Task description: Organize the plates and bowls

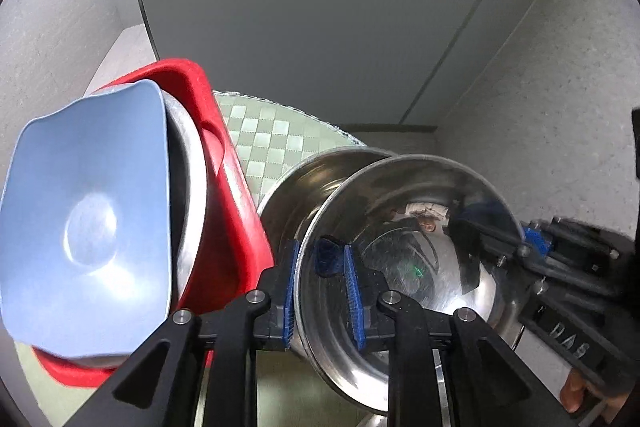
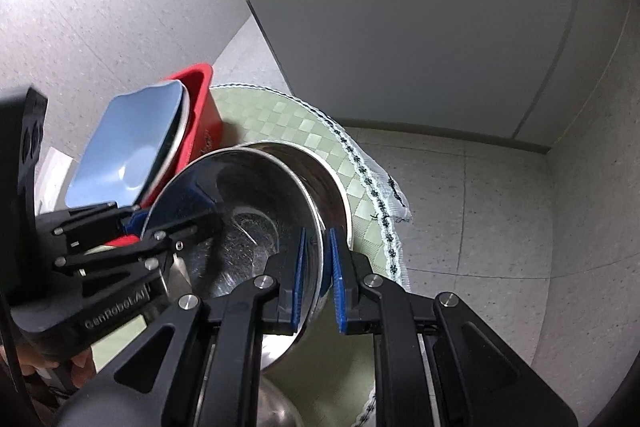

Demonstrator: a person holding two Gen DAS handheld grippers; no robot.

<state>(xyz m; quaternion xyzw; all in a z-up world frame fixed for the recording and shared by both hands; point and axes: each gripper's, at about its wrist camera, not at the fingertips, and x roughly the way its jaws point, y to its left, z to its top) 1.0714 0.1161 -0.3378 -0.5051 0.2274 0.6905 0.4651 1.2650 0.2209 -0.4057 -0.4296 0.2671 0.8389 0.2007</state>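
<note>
The steel bowl hangs tilted between my two grippers, its rim caught on both sides. My left gripper is clenched on the near-left rim, one blue pad inside the bowl and one outside. My right gripper clamps the opposite rim the same way. A second steel bowl sits just behind, touching or nearly so. To the left, the red rack holds a blue square plate on edge, all over the green checked cloth.
</note>
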